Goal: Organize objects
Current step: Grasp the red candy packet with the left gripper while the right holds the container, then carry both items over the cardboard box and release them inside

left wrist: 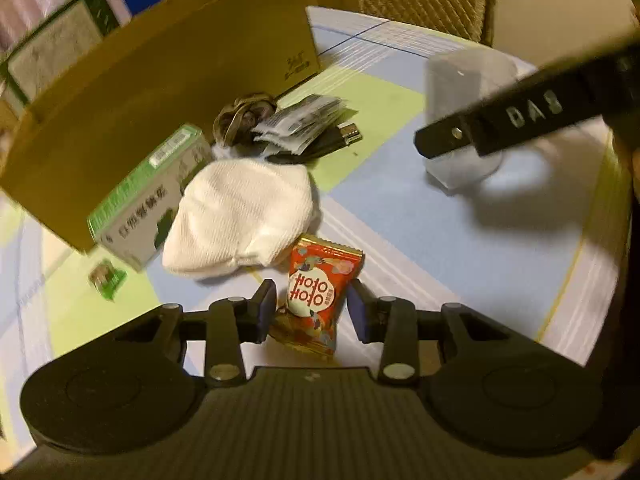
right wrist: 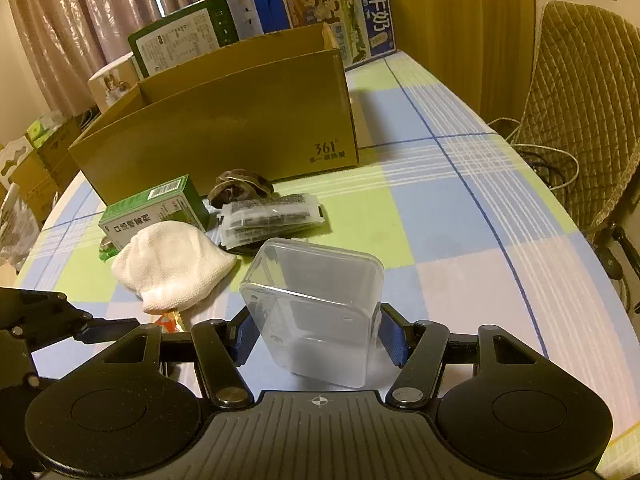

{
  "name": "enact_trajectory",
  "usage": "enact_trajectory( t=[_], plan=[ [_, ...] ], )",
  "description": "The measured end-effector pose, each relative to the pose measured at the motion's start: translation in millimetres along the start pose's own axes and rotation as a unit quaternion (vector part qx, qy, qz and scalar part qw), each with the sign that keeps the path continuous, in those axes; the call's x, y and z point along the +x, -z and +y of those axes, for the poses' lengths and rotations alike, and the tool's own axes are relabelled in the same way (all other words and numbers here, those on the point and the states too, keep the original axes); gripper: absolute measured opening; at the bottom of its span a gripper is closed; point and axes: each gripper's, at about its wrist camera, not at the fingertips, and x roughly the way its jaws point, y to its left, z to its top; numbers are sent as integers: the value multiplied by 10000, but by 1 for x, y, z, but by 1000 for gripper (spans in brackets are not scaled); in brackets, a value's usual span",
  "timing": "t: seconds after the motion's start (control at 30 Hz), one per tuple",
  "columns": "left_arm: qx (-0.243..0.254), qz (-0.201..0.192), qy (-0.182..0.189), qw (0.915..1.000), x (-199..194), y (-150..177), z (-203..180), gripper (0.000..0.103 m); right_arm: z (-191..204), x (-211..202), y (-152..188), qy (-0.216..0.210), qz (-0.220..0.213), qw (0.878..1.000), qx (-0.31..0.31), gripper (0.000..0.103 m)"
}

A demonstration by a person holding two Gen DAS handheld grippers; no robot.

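Note:
In the left wrist view my left gripper [left wrist: 312, 312] is open low over the table, and a red snack packet [left wrist: 318, 288] lies between its fingers. A thin gap shows on the packet's left side. In the right wrist view my right gripper [right wrist: 319, 338] is shut on a clear plastic box [right wrist: 316, 308], both blue pads [right wrist: 394, 338] against its walls. From the left, that box [left wrist: 460, 92] shows partly behind a black finger [left wrist: 480, 128] of the right gripper. The packet's tip [right wrist: 170, 322] peeks out under the white cloth [right wrist: 172, 268].
An open cardboard box [right wrist: 224, 128] stands at the back of the checked tablecloth [right wrist: 460, 220]. In front of it lie a green medicine box [right wrist: 156, 208], the cloth [left wrist: 240, 216], clear sachets [right wrist: 272, 216], a dark bundle [right wrist: 240, 188] and a small green sweet [left wrist: 106, 278]. A quilted chair [right wrist: 580, 120] stands right.

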Motion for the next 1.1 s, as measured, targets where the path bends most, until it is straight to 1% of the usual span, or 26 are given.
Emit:
enact_trajectory(
  t=[0.07, 0.17, 0.27, 0.33, 0.43, 0.5, 0.57, 0.63, 0.67, 0.73, 0.77, 0.83, 0.97, 1.1],
  plan=[
    [-151, 63, 93, 9998, 0, 0, 3, 35, 0, 0, 0, -11, -1, 10000, 15, 59],
    [-54, 4, 126, 9999, 0, 0, 0, 34, 0, 1, 1, -21, 7, 10000, 9, 59],
    [-72, 69, 144, 9998, 2, -5, -1, 32, -1, 2, 2, -31, 12, 10000, 24, 59],
    [-205, 124, 70, 9997, 2, -7, -3, 27, -1, 2, 2, -43, 3, 10000, 40, 59],
    [-535, 133, -76, 9984, 1, -4, -6, 26, -2, 0, 4, -35, -12, 10000, 40, 59],
    [-593, 107, -136, 9981, 0, -2, -8, 26, -2, -1, 5, -29, -24, 10000, 0, 59],
    [-610, 84, -100, 9981, 1, -4, -5, 27, -1, -1, 5, -22, -28, 10000, -28, 59],
    [-598, 84, -48, 9982, 3, -6, -1, 32, 0, 0, 5, -51, -24, 10000, -23, 59],
    [-608, 87, -18, 9981, 4, -6, 1, 33, 0, 0, 6, -56, -25, 10000, -26, 59],
    [-758, 86, 85, 9970, 6, -6, 7, 34, 0, 0, 6, -59, -39, 10000, -24, 59],
    [-880, 94, 136, 9960, 6, -5, 9, 32, 0, -1, 7, -58, -43, 10000, -20, 59],
    [-1186, 121, 229, 9926, 5, -3, 13, 24, 0, 0, 7, -51, -54, 10000, -23, 59],
    [-1369, 150, 72, 9904, 0, -1, 6, 22, 1, -1, 7, -57, -48, 10000, -25, 59],
    [-1589, 59, -33, 9873, -13, 3, 2, 22, 4, -7, 5, -79, -106, 9999, -75, 59]
  ],
)
